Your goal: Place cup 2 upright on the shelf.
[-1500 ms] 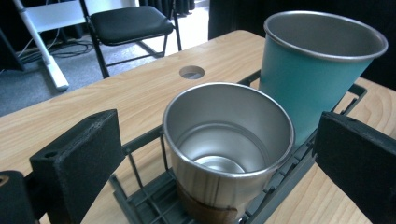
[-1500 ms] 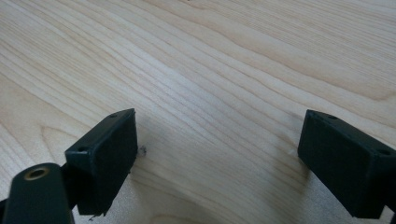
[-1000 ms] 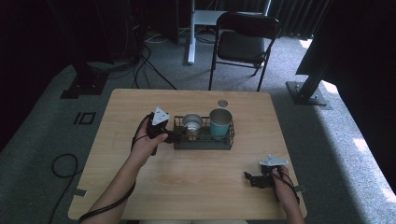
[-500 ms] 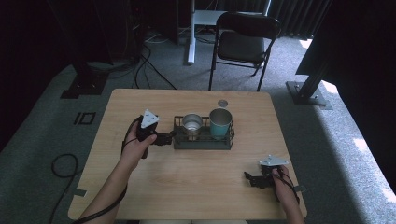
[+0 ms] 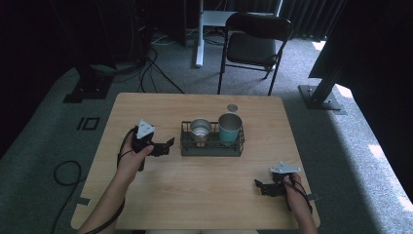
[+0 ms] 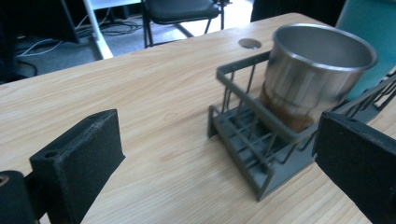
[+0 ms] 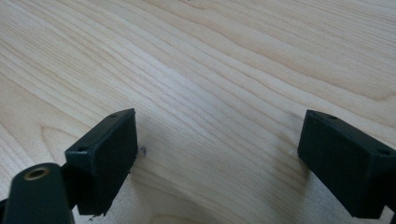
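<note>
Two cups stand in the wire rack (image 5: 212,146) mid-table: the steel cup (image 6: 314,77) (light, stiff, slick, best taken across its rim) left of the teal cup (image 5: 230,128). Left gripper (image 5: 165,145), jaws wide, sits just left of the rack; right gripper (image 5: 260,186), jaws wide and empty, rests well right.

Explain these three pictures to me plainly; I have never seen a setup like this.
A person sits at a light wooden table, holding a black two-jaw grasping tool in each hand. One picture looks down from above: the left tool is at its left, the right tool at its right. The other two come from cameras riding on the tools, looking along their jaws. On the table stands a dark wire rack holding a shiny steel cup and a teal cup. Both tools are open and hold nothing; the left one points at the rack, the right one at bare wood.
</note>
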Demonstrator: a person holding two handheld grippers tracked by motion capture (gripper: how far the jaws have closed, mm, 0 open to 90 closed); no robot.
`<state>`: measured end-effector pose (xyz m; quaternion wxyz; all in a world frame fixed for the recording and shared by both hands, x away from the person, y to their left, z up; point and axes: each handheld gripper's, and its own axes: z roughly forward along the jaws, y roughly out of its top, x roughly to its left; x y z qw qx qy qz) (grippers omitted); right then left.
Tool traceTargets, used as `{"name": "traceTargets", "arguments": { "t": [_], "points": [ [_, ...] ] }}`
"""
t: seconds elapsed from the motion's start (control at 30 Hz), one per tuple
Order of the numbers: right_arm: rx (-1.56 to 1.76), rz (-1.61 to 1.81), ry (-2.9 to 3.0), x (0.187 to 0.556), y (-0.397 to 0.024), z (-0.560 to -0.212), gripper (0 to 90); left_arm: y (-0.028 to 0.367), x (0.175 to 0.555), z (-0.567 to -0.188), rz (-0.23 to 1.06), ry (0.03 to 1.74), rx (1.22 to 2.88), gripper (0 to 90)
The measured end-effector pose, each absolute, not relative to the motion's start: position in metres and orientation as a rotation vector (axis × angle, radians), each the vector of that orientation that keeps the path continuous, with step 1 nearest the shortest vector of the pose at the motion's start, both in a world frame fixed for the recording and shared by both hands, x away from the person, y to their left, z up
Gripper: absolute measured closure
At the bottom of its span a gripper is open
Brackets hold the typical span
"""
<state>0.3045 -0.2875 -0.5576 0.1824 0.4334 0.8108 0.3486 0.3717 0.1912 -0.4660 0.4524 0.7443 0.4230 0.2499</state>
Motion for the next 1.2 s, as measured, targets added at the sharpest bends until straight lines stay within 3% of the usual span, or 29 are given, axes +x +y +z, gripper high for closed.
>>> {"name": "traceTargets", "arguments": {
  "t": [1.2],
  "points": [
    [1.219,0.984,2.288,0.305,-0.288,-0.558,11.6,0.262,0.323,-0.513,0.634,1.293,1.830,2.4]
  ]
}}
